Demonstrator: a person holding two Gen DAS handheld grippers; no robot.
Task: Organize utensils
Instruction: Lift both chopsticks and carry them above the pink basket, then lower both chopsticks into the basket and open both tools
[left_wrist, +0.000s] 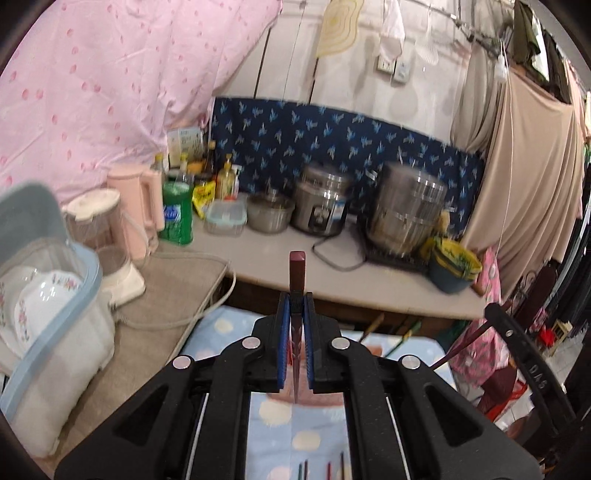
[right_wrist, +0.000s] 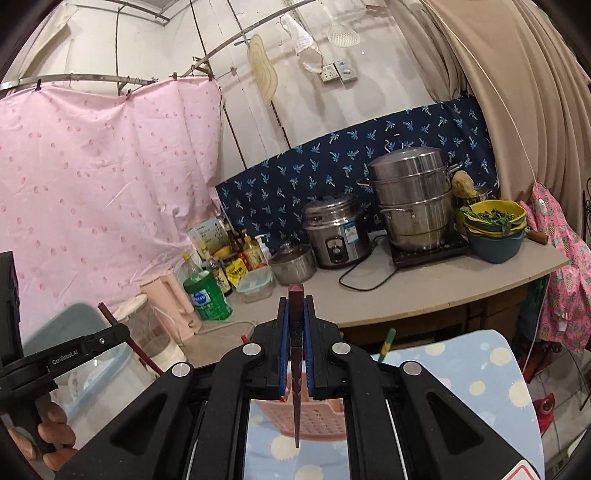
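Note:
My left gripper (left_wrist: 296, 299) is shut on a dark red chopstick (left_wrist: 297, 275) that stands upright between the blue pads, its thick end up. My right gripper (right_wrist: 296, 302) is shut on another dark red chopstick (right_wrist: 296, 295), also upright. Below the right gripper stands a pink perforated utensil basket (right_wrist: 303, 417) on a light blue dotted cloth (right_wrist: 461, 373). Several more chopsticks (left_wrist: 321, 469) lie on the cloth at the bottom of the left wrist view. The left gripper also shows in the right wrist view (right_wrist: 107, 336), and the right gripper in the left wrist view (left_wrist: 517, 343).
A counter (right_wrist: 424, 291) holds a rice cooker (right_wrist: 336, 236), a stacked steel steamer (right_wrist: 413, 199), a small pot (right_wrist: 291, 264), bottles, a green detergent bottle (right_wrist: 207, 295) and stacked bowls (right_wrist: 495, 229). A lidded dish box (left_wrist: 48, 295), a blender (left_wrist: 107, 240) and a pink kettle (left_wrist: 142, 210) stand at left.

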